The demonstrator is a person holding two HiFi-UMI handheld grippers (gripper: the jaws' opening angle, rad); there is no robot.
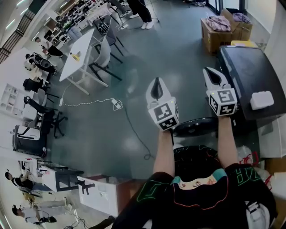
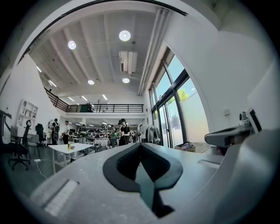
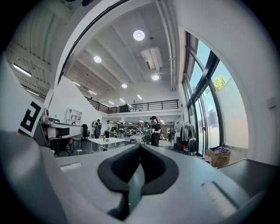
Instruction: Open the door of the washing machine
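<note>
**Recorder:** State of the tools?

**Observer:** Both were raised and level over the grey floor [image 1: 178, 58]. The left gripper [image 1: 156, 87] had its jaws clenched together with nothing between them. The right gripper [image 1: 213, 77] was the same: pads pressed tight, empty.

**Recorder:** And the washing machine?

**Observer:** The washing machine [image 1: 250, 71] stood at the right edge of the head view, dark-topped. It was just beside the right gripper and not touching it. A small white box [image 1: 262, 99] lay on that top. A dark round panel [image 1: 194, 124] stuck out from the machine's left side, beneath the two forearms. The view did not settle whether that was the door.

**Recorder:** What lay around?

**Observer:** Beyond the machine were open cardboard boxes [image 1: 219, 29] with clothes in them. Left of the grippers, a white cable [image 1: 87, 103] ran over the floor to a white plug [image 1: 117, 104]. Further off stood a white table [image 1: 82, 49] with chairs [image 1: 105, 47] beside it. A person in dark clothes [image 1: 142, 11] stood at the far end.

**Recorder:** Anything in the way?

**Observer:** Neither gripper touched anything. Ahead of the jaws, the gripper views showed open hall: tall windows [image 3: 205, 87] at right, ceiling lamps [image 3: 139, 35], a balcony rail [image 3: 148, 106].
</note>
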